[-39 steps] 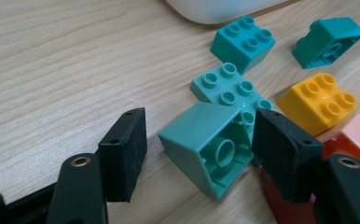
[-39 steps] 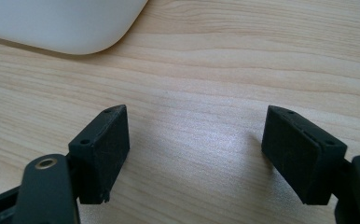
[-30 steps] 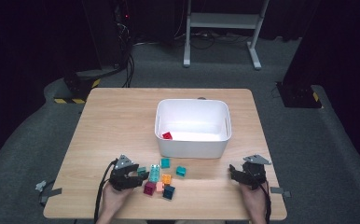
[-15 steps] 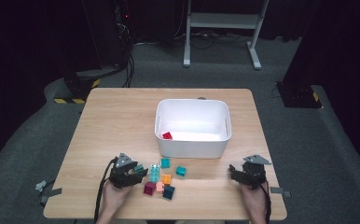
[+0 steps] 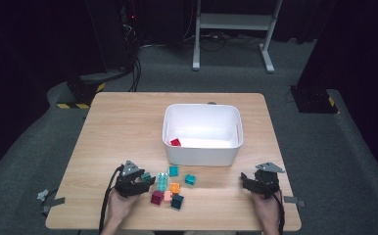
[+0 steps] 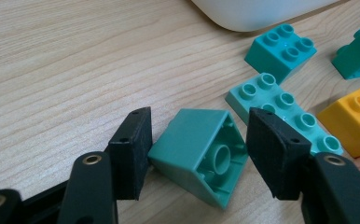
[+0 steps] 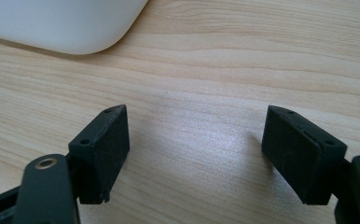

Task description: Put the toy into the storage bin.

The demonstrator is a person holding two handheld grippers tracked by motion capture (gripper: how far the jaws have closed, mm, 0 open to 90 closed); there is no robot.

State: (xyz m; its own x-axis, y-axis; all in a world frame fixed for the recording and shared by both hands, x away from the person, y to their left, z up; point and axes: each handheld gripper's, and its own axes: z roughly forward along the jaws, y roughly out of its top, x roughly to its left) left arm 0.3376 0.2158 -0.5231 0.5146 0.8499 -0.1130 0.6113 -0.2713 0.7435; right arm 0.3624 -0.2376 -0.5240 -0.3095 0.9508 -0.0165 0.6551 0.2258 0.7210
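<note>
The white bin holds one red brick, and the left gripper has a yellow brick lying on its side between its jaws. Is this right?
Not quite. The brick between the jaws of the left gripper is a green brick, not a yellow one; the left gripper view shows it lying on its side with its hollow underside visible. The white bin does hold one red brick.

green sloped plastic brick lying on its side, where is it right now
The green sloped plastic brick lies tipped on the wooden table, between the left gripper's black jaws, just left of the pale teal studded brick in the left gripper view.
</note>
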